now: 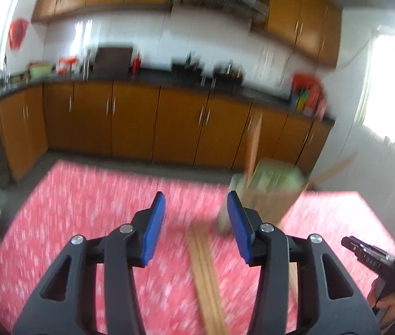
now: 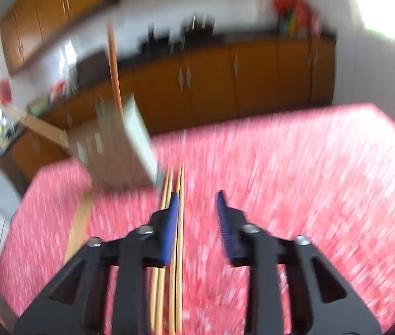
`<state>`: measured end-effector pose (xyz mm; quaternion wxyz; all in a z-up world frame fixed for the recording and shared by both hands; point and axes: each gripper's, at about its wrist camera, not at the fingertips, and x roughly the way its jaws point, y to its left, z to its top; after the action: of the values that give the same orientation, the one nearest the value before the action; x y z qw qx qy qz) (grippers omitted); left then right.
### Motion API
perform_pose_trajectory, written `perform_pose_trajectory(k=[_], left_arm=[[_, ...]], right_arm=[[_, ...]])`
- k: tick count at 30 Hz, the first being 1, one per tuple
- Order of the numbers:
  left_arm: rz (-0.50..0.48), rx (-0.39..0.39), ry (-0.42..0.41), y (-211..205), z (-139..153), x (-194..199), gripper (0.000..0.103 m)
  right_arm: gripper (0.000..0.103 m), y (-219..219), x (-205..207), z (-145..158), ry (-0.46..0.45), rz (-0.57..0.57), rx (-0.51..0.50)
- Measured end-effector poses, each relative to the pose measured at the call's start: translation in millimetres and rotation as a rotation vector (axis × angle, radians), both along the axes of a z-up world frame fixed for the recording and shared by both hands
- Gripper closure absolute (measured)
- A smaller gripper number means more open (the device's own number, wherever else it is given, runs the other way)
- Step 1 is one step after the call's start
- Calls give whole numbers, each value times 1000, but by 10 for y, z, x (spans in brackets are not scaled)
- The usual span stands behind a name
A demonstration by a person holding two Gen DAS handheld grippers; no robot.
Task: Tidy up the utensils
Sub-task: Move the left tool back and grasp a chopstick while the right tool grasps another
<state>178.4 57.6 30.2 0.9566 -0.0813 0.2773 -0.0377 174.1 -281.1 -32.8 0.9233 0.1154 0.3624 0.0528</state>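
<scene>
Right wrist view: both claws, right claw and left claw, are hanging open, empty, nearing chopsticks; next, closing on them for the holder.

Left gripper over a red patterned tablecloth, blue pads apart, nothing between them. Wooden chopsticks lie on the cloth below the gap — blurred. A pale green utensil holder stands beyond the right pad, one wooden stick upright in it.
</scene>
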Motion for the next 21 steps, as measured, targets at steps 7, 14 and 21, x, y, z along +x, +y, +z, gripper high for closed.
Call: perform_pose_trajectory(k=[7, 14, 21], left_arm=[[-27, -37, 224, 74, -866, -93, 58], [-69, -36, 268, -36, -1049, -163, 58], [-107, -33, 292, -166, -1113, -124, 64]], right_arm=[[88, 249, 56, -570, 145, 94, 3], [90, 318, 110, -661, 160, 78, -56], [89, 251, 118, -678, 159, 75, -84]])
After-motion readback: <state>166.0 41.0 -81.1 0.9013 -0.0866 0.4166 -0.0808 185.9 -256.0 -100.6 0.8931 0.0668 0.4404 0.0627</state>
